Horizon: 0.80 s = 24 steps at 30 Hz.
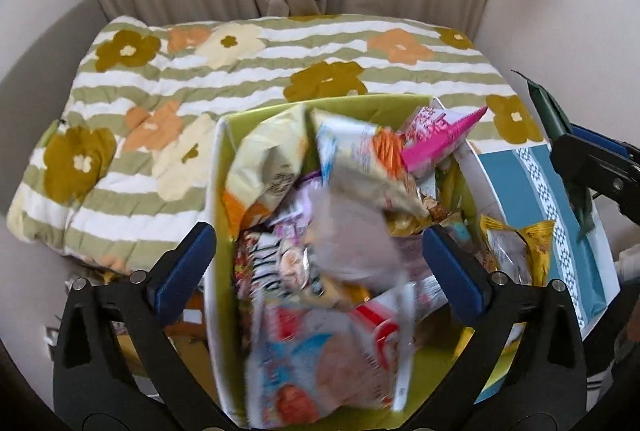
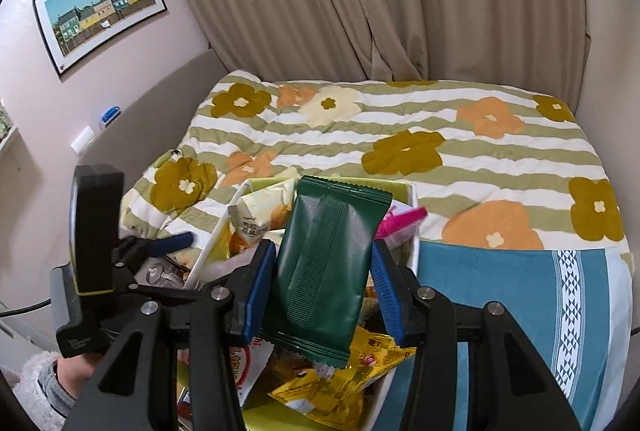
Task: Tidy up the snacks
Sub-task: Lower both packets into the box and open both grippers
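A white box with a green lining (image 1: pixel 218 167) stands on the bed, heaped with snack packets. My left gripper (image 1: pixel 318 267) hangs over it, jaws wide open. A blurred pale packet (image 1: pixel 352 239) lies loose between and below the fingers, touching neither pad. My right gripper (image 2: pixel 322 287) is shut on a dark green packet (image 2: pixel 328 263), held upright over the same box (image 2: pixel 414 203). That green packet (image 1: pixel 550 119) shows at the right edge of the left wrist view. One blue finger (image 2: pixel 176 240) of the left gripper shows at the left.
A flowered, striped quilt (image 2: pixel 460 159) covers the bed behind the box. A teal container with a white patterned band (image 2: pixel 500 291) sits right of the box, with a yellow packet (image 1: pixel 516 251) at its near end. Curtains hang behind. A hand in a fuzzy sleeve (image 2: pixel 52 383) shows lower left.
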{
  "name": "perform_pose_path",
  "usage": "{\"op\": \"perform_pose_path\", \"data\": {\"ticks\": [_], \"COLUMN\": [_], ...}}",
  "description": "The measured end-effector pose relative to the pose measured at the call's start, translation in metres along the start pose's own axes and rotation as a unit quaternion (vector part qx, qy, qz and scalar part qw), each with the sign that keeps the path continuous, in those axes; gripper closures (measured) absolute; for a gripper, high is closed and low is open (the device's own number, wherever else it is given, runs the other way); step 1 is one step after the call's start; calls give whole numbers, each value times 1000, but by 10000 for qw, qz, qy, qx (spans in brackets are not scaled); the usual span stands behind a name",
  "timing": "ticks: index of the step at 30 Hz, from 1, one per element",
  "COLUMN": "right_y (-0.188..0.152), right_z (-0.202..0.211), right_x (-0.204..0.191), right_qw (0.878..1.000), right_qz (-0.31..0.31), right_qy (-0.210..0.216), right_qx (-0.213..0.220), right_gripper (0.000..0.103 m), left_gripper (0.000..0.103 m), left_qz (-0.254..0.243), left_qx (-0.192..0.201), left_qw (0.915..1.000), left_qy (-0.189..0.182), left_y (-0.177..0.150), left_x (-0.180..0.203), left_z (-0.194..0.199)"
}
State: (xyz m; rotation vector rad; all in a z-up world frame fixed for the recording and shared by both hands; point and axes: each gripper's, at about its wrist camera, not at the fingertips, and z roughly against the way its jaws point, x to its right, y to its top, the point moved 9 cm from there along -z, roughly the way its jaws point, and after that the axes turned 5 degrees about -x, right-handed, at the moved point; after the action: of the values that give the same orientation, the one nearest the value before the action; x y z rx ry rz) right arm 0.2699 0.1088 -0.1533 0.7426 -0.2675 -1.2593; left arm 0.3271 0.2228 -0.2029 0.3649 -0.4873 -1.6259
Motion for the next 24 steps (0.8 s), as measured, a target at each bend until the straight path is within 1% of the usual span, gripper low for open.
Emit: {"op": "perform_pose_path", "data": {"ticks": [3, 9, 12, 13, 15, 17, 18, 19, 20, 21, 22, 24], "right_y": [-1, 4, 7, 6, 1, -5, -9, -12, -14, -15, -15, -17], "right_z": [-2, -12, -20, -25, -42, -58, -66, -70, -70, -68, -65, -59], "right_x": [1, -10, -18, -20, -22, -25, -26, -26, -25, -25, -26, -24], "right_qw": [10000, 9998, 9997, 9995, 9983, 9973, 9965, 9961, 9963, 9968, 9974, 9977], "right_qz": [-21, 5, 52, 75, 103, 31, 12, -9, -41, -60, -58, -24], "right_qy": [-85, -131, -153, -178, -199, -112, -75, -92, -121, -108, -86, -158], "right_qx": [-42, -134, -199, -263, -543, -732, -830, -872, -855, -790, -712, -661], "right_gripper": [59, 59, 59, 59, 58, 56, 53, 37, 12, 3, 0, 0], "left_gripper": [1, 1, 1, 1, 1, 1, 1, 1, 1, 1, 1, 1], "left_qz": [74, 19, 35, 27, -19, -57, -71, -89, -112, -124, -141, -156], "left_qx": [37, 75, 84, 85, 20, -57, -79, -100, -110, -113, -118, -105], "left_qw": [10000, 10000, 9999, 9999, 9999, 9999, 9999, 9999, 9998, 9998, 9998, 9998], "left_qy": [-2, 42, -50, -80, -98, -88, -93, -95, -77, -61, -47, -16], "left_y": [-7, -13, -11, -11, -14, -18, -20, -22, -24, -25, -27, -31], "left_x": [-13, -28, -34, -34, -35, -36, -36, -35, -35, -33, -32, -29], "left_z": [8, 17, 17, 16, 10, 4, 2, 0, -1, -2, -2, 0]}}
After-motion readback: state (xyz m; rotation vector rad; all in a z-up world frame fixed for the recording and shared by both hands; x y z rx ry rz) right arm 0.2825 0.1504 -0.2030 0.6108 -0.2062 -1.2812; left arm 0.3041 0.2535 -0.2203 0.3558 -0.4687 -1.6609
